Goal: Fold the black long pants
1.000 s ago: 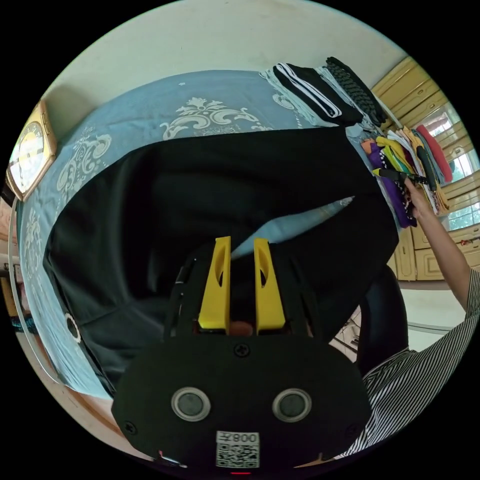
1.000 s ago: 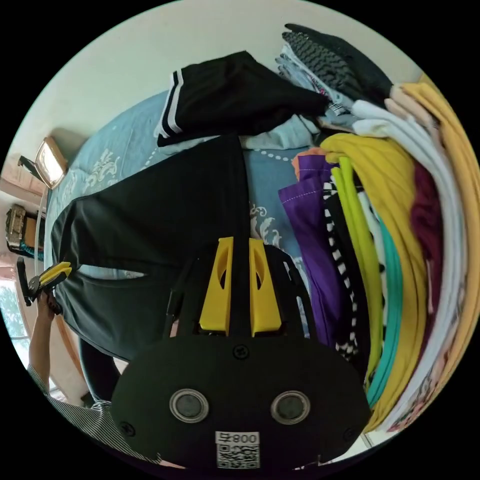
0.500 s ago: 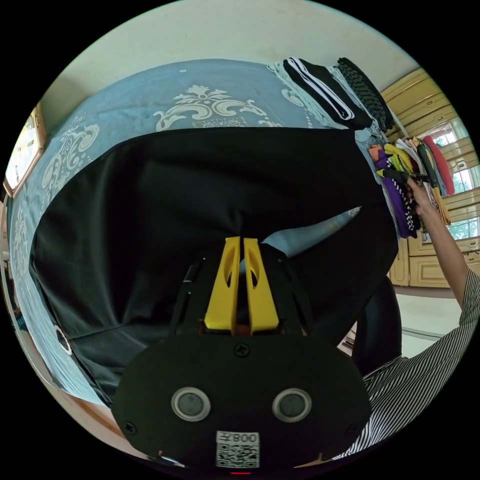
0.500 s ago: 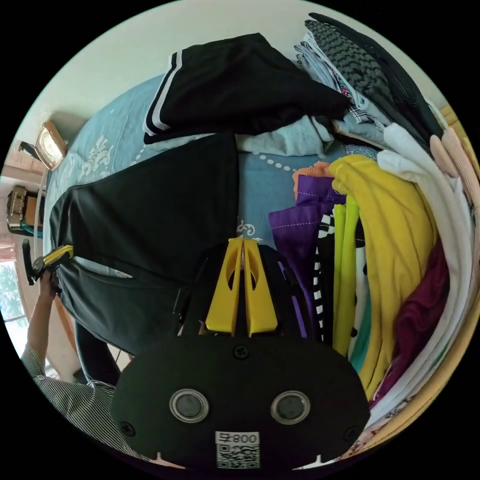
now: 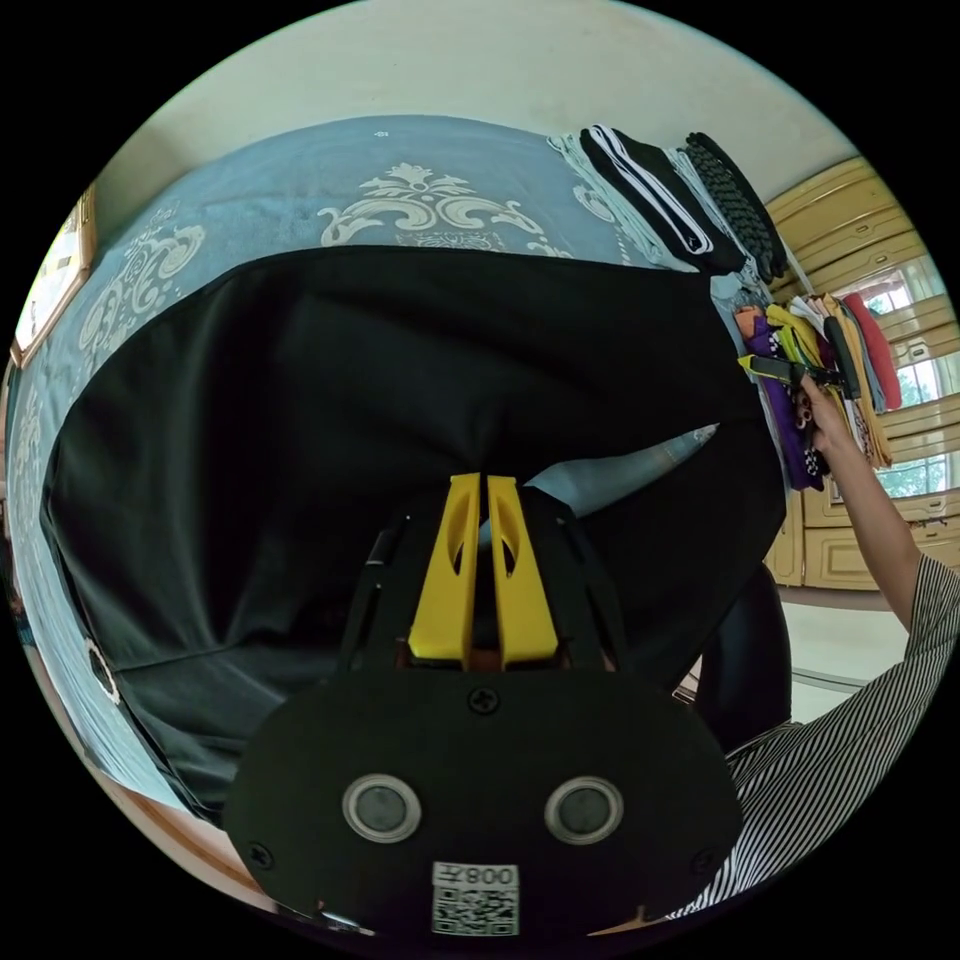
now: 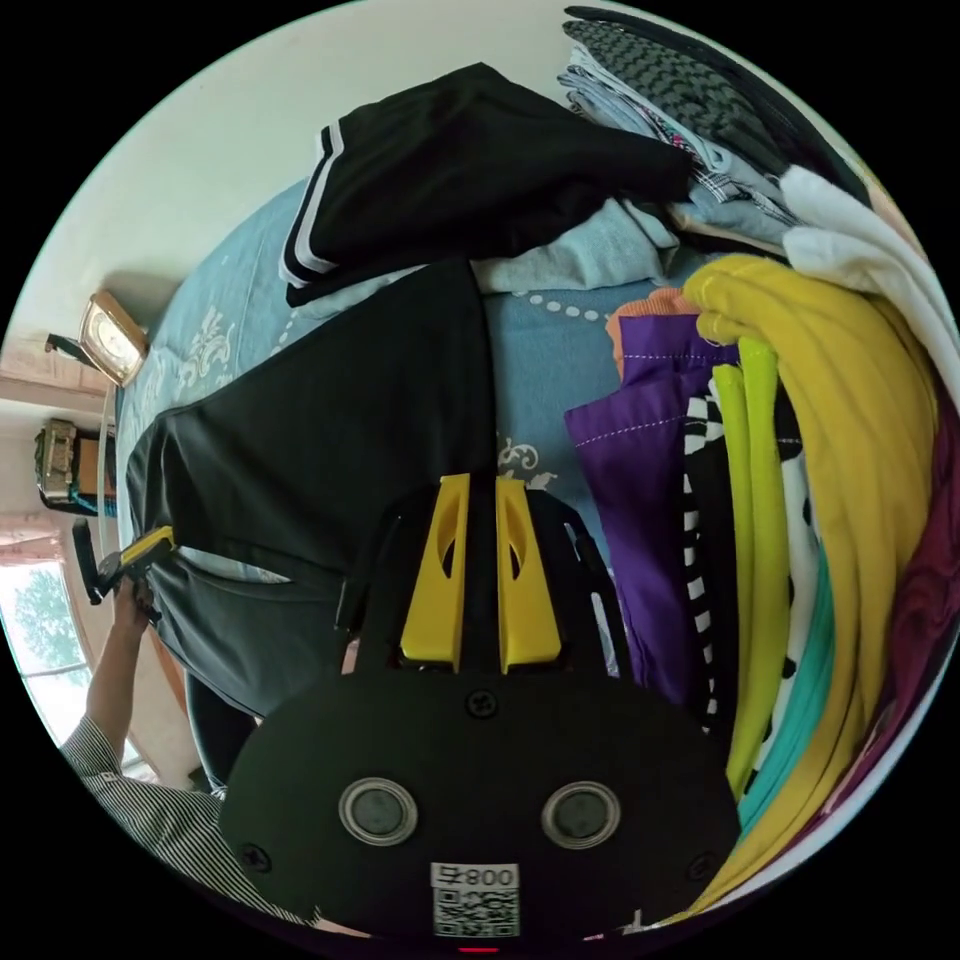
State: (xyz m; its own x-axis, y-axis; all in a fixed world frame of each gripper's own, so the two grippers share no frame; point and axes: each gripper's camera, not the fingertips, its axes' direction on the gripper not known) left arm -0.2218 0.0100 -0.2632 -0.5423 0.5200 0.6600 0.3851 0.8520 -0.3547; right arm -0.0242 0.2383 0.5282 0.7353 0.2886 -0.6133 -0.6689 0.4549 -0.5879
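Two legs of the black long pants (image 5: 400,380) lie spread flat across the blue bedspread (image 5: 300,190). Left gripper (image 5: 481,485) is pinched tight on the cloth at its near edge — right gripper (image 6: 479,488), jaws slightly parted around the hem, sits just beside a stack of folded clothes (image 6: 800,420).

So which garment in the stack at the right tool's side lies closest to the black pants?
The purple garment; the lime, yellow and maroon ones lie farther from the black pants.
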